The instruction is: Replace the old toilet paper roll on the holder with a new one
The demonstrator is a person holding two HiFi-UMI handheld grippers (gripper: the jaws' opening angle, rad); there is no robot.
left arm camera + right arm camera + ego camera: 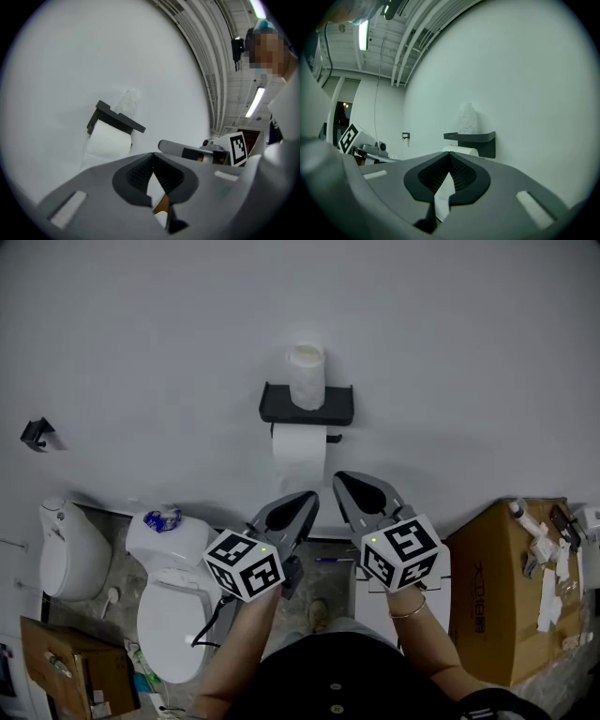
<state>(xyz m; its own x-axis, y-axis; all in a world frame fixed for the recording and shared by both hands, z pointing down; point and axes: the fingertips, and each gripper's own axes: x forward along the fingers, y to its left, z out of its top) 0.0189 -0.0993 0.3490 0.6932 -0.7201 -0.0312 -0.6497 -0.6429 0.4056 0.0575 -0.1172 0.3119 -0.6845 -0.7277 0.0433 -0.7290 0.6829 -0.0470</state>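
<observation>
There were two toilet paper rolls: one bare white paper roll (299, 454) and one plastic-wrapped white paper roll (306, 377). One black wall-mounted holder with a flat shelf (277, 410) was counted, and one small black wall hook (36, 434). Brown cardboard boxes numbered two: a large cardboard box (487, 596) and a smaller cardboard box (52, 648). One white porcelain toilet (173, 610) showed. The grey two-jaw grippers numbered two: left gripper (307, 499), right gripper (342, 479).

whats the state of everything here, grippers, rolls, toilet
left gripper, fingers shut, empty
right gripper, fingers shut, empty
old roll, mounted on the holder, tail hanging down
wrapped roll, upright on top of the holder, in its wrapper
toilet, lid down
</observation>
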